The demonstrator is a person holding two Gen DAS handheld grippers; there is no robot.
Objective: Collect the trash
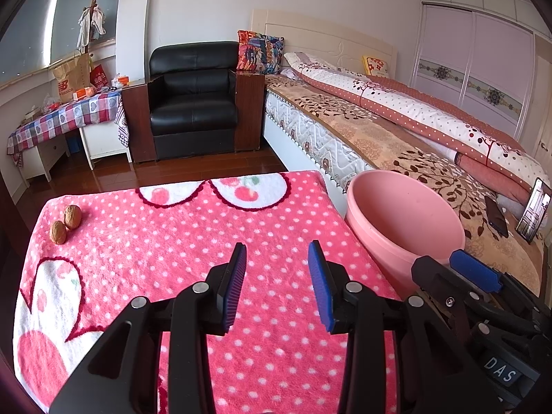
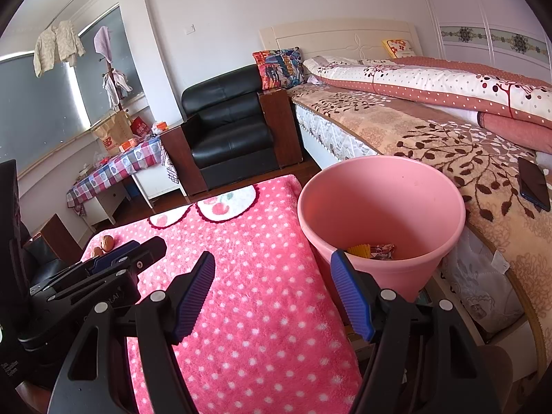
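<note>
Pink polka-dot blanket [image 1: 193,252] is covering the work surface under both my tools, w/ white cherry patches at the far edge and left side. I'm holding the left gripper [image 1: 277,258] over the middle of it, jaws standing apart, nothing btwn the blue pads, not touching the blanket as far as I can tell. Right gripper [image 2: 272,269] is hanging at the blanket's right edge, jaws also apart and empty; its right finger is overlapping the near rim of the pink bucket [image 2: 381,200] in the right wrist view.

Bucket is standing upright just beside the blanket's right edge, btwn it and the bed [image 1: 396,131]. Inside, at the bottom, I'm seeing trash: a yellow ridged piece [image 2: 358,250] and a crumpled reddish wrapper [image 2: 383,252], touching each other. From the left wrist view the bucket's bottom is hidden.

Two walnuts [image 1: 65,224] are sitting at the far left corner of the blanket, touching or nearly so, well apart from both grippers and from the bucket.

A dark phone [image 2: 533,184] is lying flat on the brown leaf-print bedspread, near the bucket; a second phone [image 1: 533,212] is propped up beside it, screen lit. A black leather armchair [image 1: 193,103] is standing past the blanket's far end.
</note>
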